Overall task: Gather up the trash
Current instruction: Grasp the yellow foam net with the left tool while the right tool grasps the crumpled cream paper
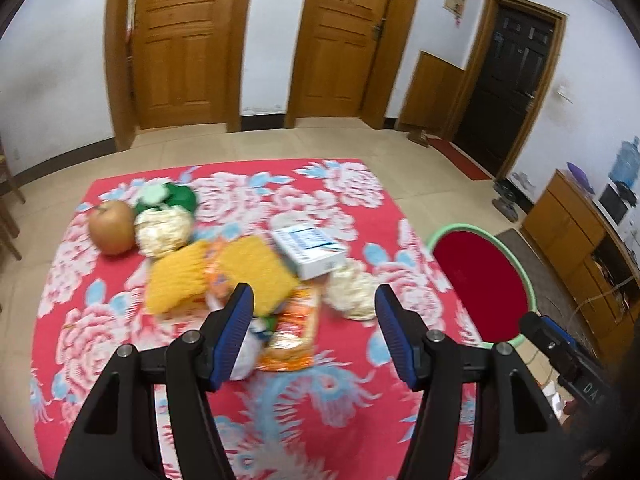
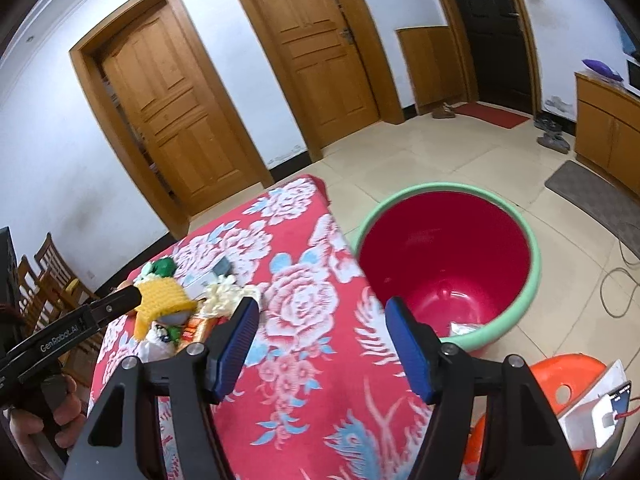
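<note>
Apple [image 1: 111, 232] far left on floral tablecloth [image 1: 120, 344]. Right of it: crumpled paper ball [image 1: 163, 231], yellow knitted items [image 1: 224, 276], orange wrapper [image 1: 290, 340], white box [image 1: 310, 251], second paper wad [image 1: 352, 292]. Left gripper [image 1: 314, 310] fingers spread, hovering above wrapper. Right gripper [image 2: 318, 320] fingers spread, empty, above tablecloth edge. Red basin [image 2: 446, 264] right of table, on floor, white scrap inside.

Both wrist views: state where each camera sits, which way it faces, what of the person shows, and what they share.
Left wrist: on the left gripper, above the floral table, facing the trash pile with the white box; its open jaws show.
Right wrist: on the right gripper, over the table's right edge, facing the red bin; open jaws and the person's left hand show.
Shared: table, bin, yellow knit piece, wooden doors.
</note>
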A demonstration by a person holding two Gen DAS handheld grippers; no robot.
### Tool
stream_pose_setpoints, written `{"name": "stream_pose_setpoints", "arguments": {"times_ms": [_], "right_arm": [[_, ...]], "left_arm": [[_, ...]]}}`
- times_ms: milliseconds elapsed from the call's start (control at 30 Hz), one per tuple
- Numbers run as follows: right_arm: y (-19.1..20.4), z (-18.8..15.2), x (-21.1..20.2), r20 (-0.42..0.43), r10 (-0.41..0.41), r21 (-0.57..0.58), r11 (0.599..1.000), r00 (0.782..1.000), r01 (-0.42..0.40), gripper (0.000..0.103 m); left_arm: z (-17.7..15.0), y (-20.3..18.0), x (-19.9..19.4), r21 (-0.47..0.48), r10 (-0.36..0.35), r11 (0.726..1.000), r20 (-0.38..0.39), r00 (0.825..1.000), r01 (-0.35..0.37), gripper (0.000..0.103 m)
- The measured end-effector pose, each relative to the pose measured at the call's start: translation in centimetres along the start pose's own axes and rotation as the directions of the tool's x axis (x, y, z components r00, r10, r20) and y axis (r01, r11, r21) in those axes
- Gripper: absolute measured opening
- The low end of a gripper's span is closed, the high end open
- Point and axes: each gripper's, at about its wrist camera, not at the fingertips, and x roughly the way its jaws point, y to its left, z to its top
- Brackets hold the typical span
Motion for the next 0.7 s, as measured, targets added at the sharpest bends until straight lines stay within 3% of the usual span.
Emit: {"name": "stream_pose_setpoints", "arguments": {"times_ms": [533, 700], "right_arm": [[6.0, -0.5, 6.5, -0.124, 0.041, -0.137, 0.989, 0.991, -0.058, 0.07], [7.1, -0.8, 9.0, -0.17, 0.043, -0.167, 0.983, 0.984, -0.072, 0.073]], "left_arm": [[-1.1, 10.4, 1.7, -0.093, 0.188, 0.977, -0.054, 0.981, -0.192, 0.063], [-1.2, 11.7, 3.6, -0.097, 0.178, 0.977, -0.093, 0.98, -0.187, 0.063]]}}
